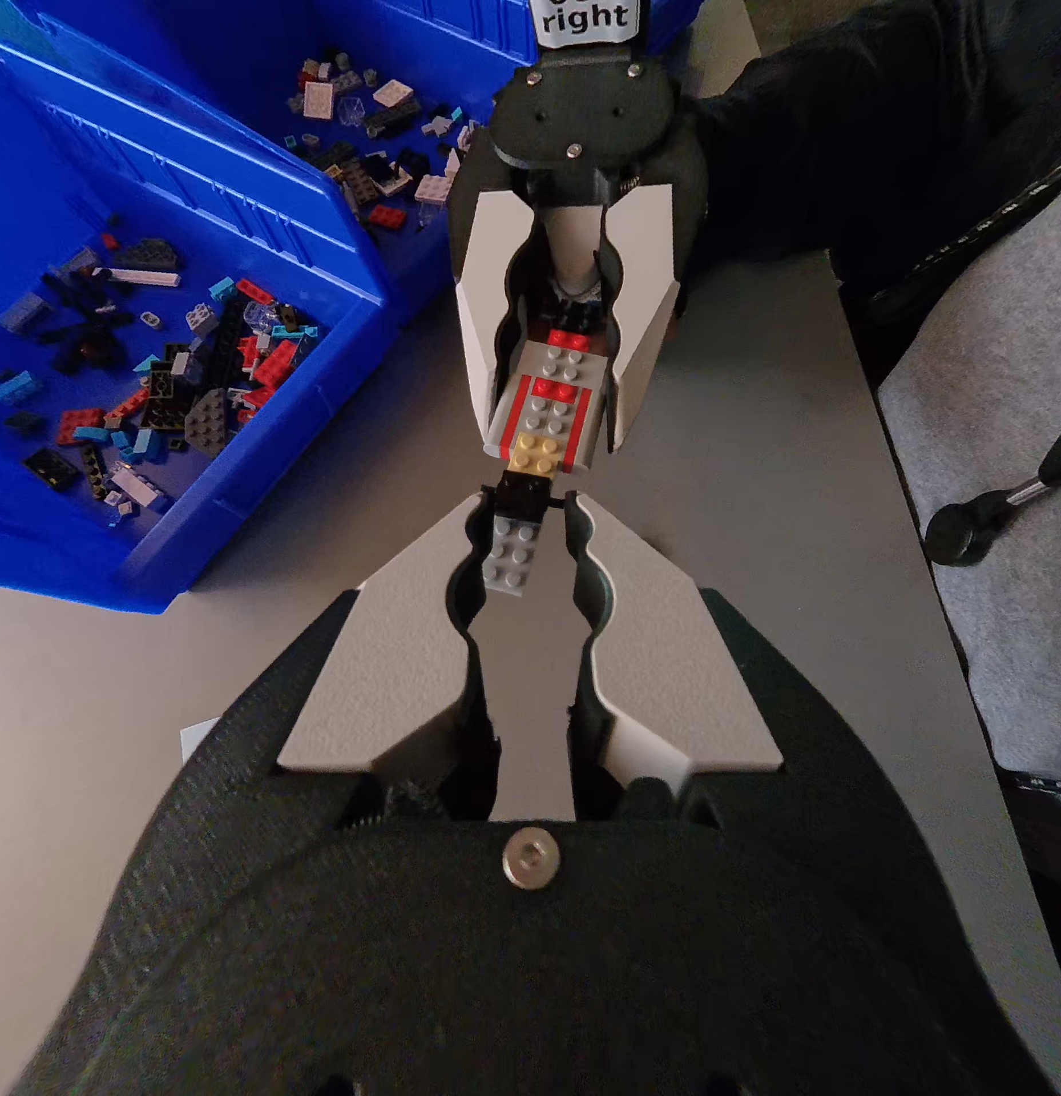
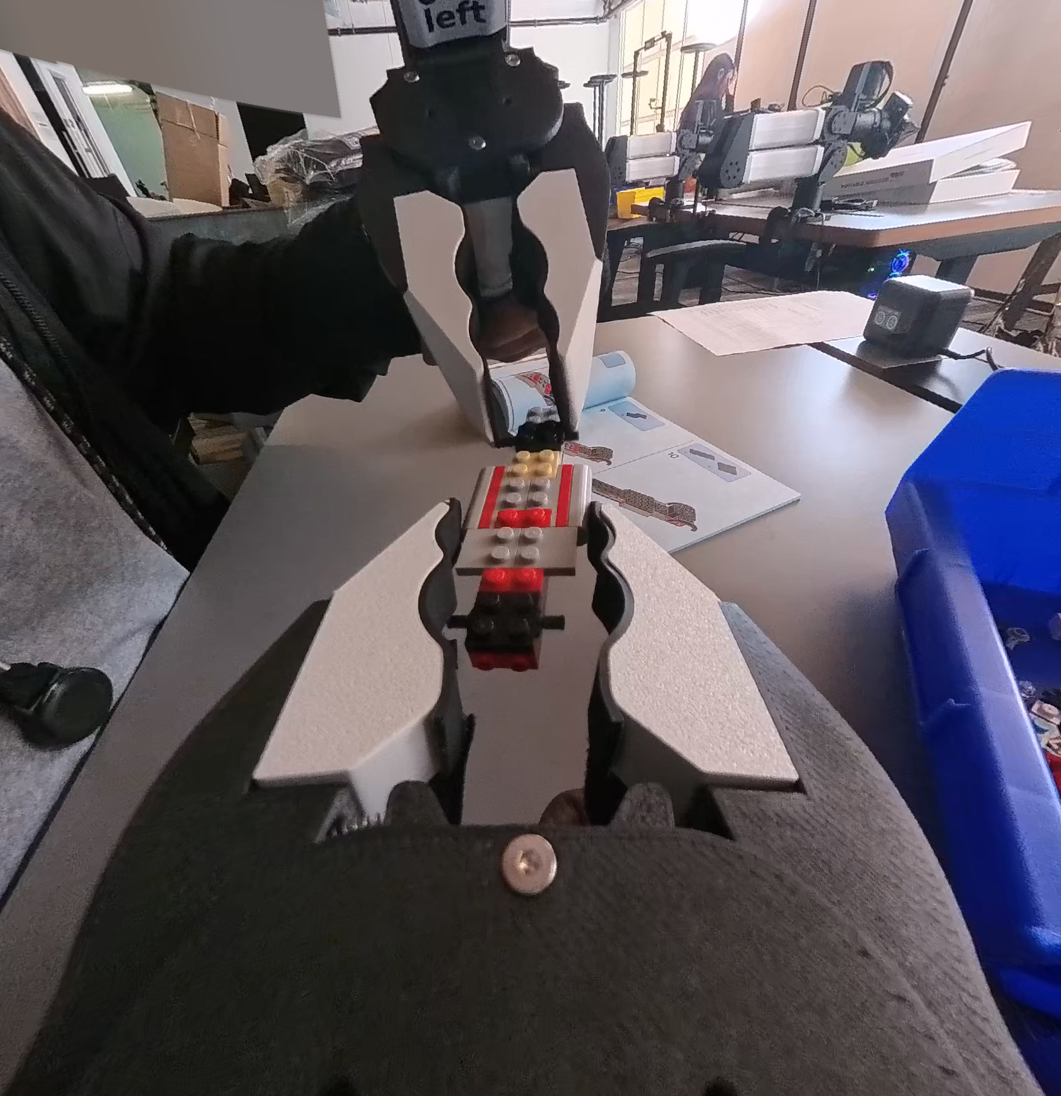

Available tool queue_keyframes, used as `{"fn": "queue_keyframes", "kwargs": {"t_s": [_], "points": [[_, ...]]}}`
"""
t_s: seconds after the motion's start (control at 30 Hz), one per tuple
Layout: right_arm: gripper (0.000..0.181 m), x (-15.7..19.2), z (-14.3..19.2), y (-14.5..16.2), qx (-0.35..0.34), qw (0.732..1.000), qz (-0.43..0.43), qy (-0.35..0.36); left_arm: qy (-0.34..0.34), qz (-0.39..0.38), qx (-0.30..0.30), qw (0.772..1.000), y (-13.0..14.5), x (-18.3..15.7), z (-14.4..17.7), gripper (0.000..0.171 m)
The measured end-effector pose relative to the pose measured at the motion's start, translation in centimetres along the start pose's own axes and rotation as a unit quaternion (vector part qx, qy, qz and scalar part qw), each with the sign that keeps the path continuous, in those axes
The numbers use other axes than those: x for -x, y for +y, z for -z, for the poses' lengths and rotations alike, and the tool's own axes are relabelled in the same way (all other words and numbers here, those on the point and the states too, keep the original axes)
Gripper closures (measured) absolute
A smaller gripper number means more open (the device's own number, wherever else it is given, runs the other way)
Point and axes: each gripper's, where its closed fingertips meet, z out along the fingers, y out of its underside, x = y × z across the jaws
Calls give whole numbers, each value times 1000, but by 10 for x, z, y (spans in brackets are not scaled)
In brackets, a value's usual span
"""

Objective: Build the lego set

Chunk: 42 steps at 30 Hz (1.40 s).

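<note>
- Nearest the lens in the left wrist view, the left claw [image 1: 522, 504] pinches the black axle block at one end of the lego model [image 1: 542, 409]; a small grey plate [image 1: 512, 554] juts back between its fingers.
- Blue bins [image 1: 231, 332] of loose bricks [image 1: 160, 379] sit along the table's [image 1: 723, 534] far-left side in that view, well apart from the model.
- Held over the table's middle, near the person's edge, the model bridges the two claws; whether it touches the table I cannot tell.
- Across from it, the right claw [image 2: 525, 534] clamps the wide grey-and-red middle section by its sides.
- Beyond lies an open instruction booklet [image 2: 664, 474].
- Handling, as I judge it: light, stiff plastic, but press-fit joints can pop under twisting; smooth sides may slip.
- Best hold: flat side walls of the wide section, squeezing square, with pushes going straight along the studs.
</note>
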Motion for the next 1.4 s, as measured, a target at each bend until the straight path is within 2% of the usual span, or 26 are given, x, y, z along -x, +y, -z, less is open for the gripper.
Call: {"fn": "queue_keyframes", "kwargs": {"t_s": [0.63,0.73,0.83,0.9,1.0,1.1,1.17,1.27,1.4], "points": [[136,0,0,-1,-2,1000,1,1,7,8,-12,1000,-3,-2,1,145],[136,-1,1,-2,-3,1000,2,3,1,35,-38,999,-8,2,8,137],[136,-2,2,-3,-5,1000,3,6,-10,119,-104,987,-15,10,21,122],[136,-3,2,-2,-5,1000,4,9,-20,220,-163,962,-15,19,30,118],[136,-3,1,-2,-5,1000,8,11,15,409,-228,883,2,23,30,110],[136,-1,0,-1,-3,1000,14,12,81,519,-281,803,10,12,20,102],[136,-1,-1,0,0,1000,20,14,112,560,-305,762,9,4,13,102],[136,0,-2,0,1,999,27,17,136,589,-332,724,1,-2,5,107],[136,-1,-2,0,2,999,36,23,127,595,-344,715,-3,-3,1,116]]}}
